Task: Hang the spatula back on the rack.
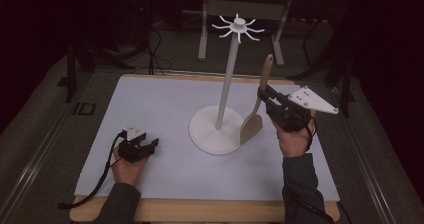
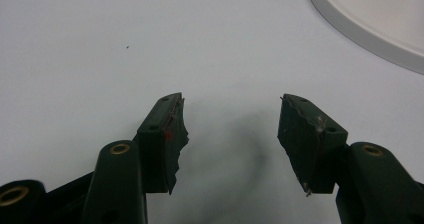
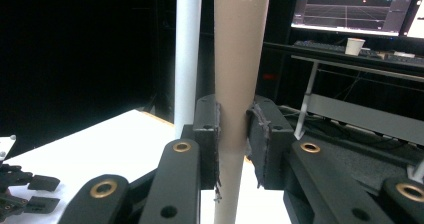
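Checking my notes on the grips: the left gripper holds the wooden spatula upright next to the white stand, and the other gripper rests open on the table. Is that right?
Not quite: the right gripper is the one shut on the wooden spatula, as the right gripper view shows. It stands upright beside the white stand, and the left gripper rests open on the table.

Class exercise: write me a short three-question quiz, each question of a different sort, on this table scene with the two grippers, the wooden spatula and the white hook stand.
1. True or false: the right gripper has its jaws closed on the wooden spatula.
2. What is between the jaws of the left gripper? A) a spoon B) nothing C) a cup
3. Fill in: the spatula's blade is beside the round ____ of the white hook stand.

Key
1. True; the jaws press on its handle.
2. B.
3. base.
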A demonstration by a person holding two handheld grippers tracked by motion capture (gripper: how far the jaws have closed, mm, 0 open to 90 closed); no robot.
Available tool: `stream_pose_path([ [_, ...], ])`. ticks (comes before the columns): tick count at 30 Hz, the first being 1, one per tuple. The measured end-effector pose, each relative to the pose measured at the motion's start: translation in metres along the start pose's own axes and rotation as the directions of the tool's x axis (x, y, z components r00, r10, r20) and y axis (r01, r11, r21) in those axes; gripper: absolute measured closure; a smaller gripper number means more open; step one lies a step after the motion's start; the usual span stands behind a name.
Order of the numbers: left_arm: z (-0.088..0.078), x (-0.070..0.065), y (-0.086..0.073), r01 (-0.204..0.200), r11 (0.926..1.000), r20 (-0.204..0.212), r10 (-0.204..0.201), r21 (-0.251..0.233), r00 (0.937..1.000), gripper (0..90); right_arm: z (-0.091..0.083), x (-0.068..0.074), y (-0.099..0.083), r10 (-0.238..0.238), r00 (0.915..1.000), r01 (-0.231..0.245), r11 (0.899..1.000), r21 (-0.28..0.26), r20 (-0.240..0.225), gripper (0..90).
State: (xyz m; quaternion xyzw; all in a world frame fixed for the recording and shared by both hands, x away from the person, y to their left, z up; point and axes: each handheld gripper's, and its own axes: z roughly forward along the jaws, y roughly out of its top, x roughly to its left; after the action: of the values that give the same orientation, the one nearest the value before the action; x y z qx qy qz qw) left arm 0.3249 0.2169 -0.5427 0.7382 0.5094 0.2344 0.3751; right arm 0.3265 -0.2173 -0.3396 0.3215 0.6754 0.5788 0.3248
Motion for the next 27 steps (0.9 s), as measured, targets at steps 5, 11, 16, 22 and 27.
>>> stream_pose_path([
  [5,0.0,0.0,0.0,0.0,1.0,0.0,0.0,0.0,1.0,44.0,0.002,0.0,0.005,-0.007,1.0,0.007,1.0,0.0,-0.004,75.1],
  [11,0.0,0.0,0.0,0.001,1.0,0.001,-0.001,-0.001,1.0,44.0,0.004,0.002,0.009,-0.016,0.9998,0.016,1.0,-0.001,-0.013,75.1],
  [16,0.0,0.0,0.0,0.0,1.0,0.001,0.0,0.0,1.0,44.0,0.007,0.002,0.013,-0.015,0.9997,0.015,1.0,0.0,-0.021,75.1],
  [22,0.0,0.0,0.0,0.002,1.0,0.001,-0.002,-0.001,1.0,44.0,0.01,0.0,0.017,-0.003,0.9993,0.003,1.0,0.003,-0.037,75.1],
  [27,0.0,0.0,0.0,0.002,1.0,0.001,-0.002,-0.001,1.0,44.0,0.011,0.0,0.019,0.002,0.9989,-0.002,1.0,0.003,-0.046,75.1],
])
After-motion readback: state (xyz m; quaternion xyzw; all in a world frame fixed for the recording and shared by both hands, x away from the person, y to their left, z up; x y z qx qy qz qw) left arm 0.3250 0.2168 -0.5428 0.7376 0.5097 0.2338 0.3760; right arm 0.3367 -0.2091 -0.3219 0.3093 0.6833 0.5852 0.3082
